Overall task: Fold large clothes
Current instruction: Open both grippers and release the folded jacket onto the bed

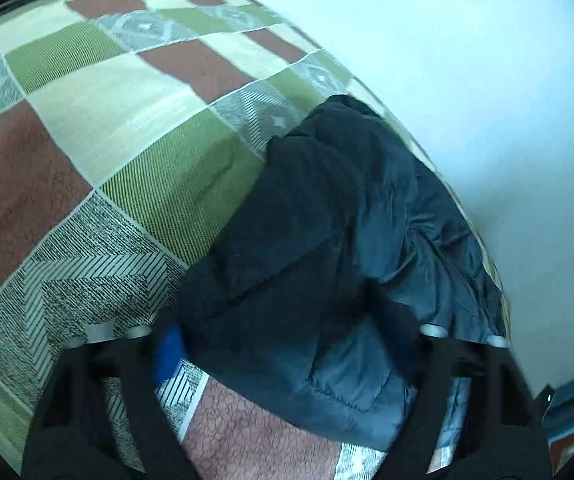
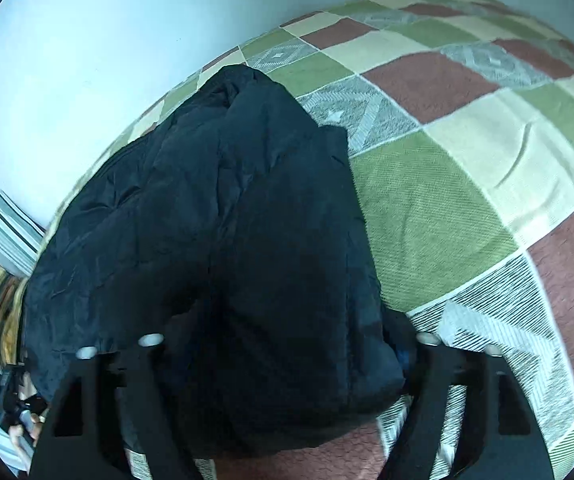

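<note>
A dark padded jacket [image 1: 339,248] lies bunched on a bed covered by a patchwork bedspread [image 1: 99,120] of green, cream, brown and grey squares, up against a pale wall [image 1: 467,60].

In the left wrist view the jacket runs from the centre toward 5 o'clock, and its near hem sits between the fingers of the left tongs [image 1: 287,344]. These stand wide apart with the fabric bulging between them; a blue pad [image 1: 169,354] shows on the finger at 7 o'clock, just at the jacket's edge. Whether either finger presses the cloth cannot be told.

In the right wrist view the jacket [image 2: 227,240] fills the middle and the 9 o'clock side, rising toward 12 o'clock, with the bedspread [image 2: 467,140] spreading off toward 3 o'clock. The right tongs [image 2: 287,344] are also spread wide, and the jacket's thick near fold lies between their fingers, covering most of the gap. At 8 o'clock, striped bedding [image 2: 3,216] shows beside the jacket, and a hand [image 2: 27,428] on a dark gripper body appears beneath it.
</note>
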Tool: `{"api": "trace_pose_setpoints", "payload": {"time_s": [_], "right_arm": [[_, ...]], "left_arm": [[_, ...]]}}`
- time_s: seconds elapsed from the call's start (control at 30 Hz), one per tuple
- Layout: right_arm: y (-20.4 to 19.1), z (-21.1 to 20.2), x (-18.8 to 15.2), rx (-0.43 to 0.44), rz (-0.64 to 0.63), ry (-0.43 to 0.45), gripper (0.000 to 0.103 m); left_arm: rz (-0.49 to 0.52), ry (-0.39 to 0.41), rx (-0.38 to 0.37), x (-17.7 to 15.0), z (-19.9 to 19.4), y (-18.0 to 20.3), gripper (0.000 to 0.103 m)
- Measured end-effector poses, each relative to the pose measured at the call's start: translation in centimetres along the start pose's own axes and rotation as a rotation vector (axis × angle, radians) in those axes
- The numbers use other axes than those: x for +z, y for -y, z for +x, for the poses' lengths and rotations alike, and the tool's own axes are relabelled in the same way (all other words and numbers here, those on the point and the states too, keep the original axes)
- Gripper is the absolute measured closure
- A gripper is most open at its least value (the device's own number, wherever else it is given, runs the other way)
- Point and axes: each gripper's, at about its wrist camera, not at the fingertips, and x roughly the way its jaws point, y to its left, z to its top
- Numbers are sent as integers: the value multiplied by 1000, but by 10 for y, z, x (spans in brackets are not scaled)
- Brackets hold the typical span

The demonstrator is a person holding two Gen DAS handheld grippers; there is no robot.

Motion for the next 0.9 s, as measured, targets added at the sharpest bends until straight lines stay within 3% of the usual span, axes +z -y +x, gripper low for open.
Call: {"api": "trace_pose_setpoints", "payload": {"time_s": [0.1, 0.2, 0.43, 0.9], "right_arm": [[-5, -6, -6, -4, -7, 25, 58], [-7, -13, -7, 1, -2, 40, 70], [-13, -25, -20, 17, 6, 52, 75], [-34, -56, -81, 68, -42, 13, 75]], "left_arm": [[36, 23, 9, 0, -2, 8, 70], [72, 47, 28, 1, -9, 16, 81], [78, 79, 31, 3, -32, 13, 85], [45, 79, 62, -10, -91, -33, 85]]}}
